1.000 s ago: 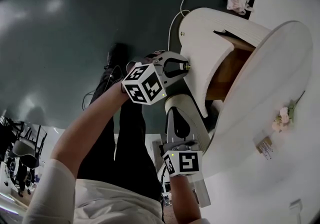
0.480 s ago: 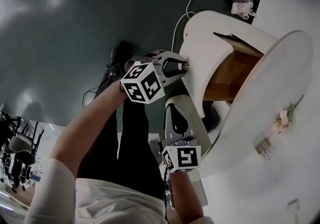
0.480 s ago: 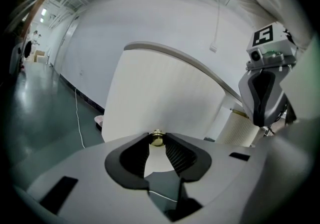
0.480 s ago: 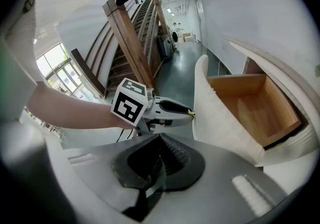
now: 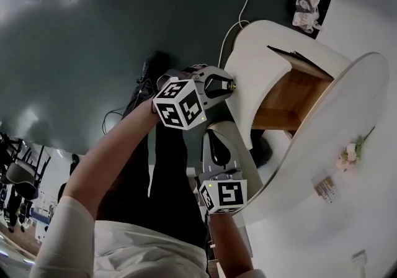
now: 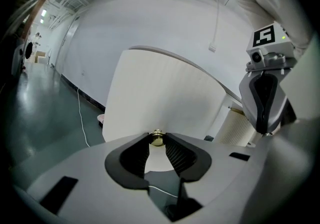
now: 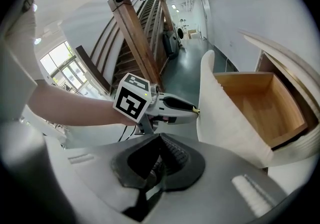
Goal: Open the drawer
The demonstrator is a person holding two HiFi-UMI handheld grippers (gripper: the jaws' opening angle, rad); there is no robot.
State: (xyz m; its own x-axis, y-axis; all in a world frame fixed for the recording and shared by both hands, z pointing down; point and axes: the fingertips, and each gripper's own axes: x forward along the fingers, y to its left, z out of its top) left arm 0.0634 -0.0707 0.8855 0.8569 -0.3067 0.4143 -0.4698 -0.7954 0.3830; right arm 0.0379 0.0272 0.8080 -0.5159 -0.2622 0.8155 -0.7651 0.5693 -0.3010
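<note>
The white drawer front (image 5: pixel 251 75) stands pulled out from the rounded white table (image 5: pixel 347 103), showing the drawer's wooden inside (image 5: pixel 286 102). My left gripper (image 5: pixel 227 84) is shut on the small brass knob (image 5: pixel 232 85) in the middle of that front. In the left gripper view the knob (image 6: pixel 157 139) sits pinched between the tips of the left gripper (image 6: pixel 157 136). My right gripper (image 5: pixel 215 135) hangs below the left one, beside the drawer front, touching nothing. In its own view the right gripper (image 7: pixel 160 139) is shut and empty, facing the open drawer (image 7: pixel 255 100).
A white cable (image 5: pixel 248 4) and a crumpled cloth (image 5: pixel 307 0) lie on the dark floor beyond the table. A small flower (image 5: pixel 350 146) and a card (image 5: pixel 327 185) rest on the tabletop. The person's dark trouser legs (image 5: pixel 164 171) stand close under both grippers.
The drawer has slid further out with my left gripper on its knob, and more of the wooden inside shows. My right gripper has drifted along with it, still empty.
</note>
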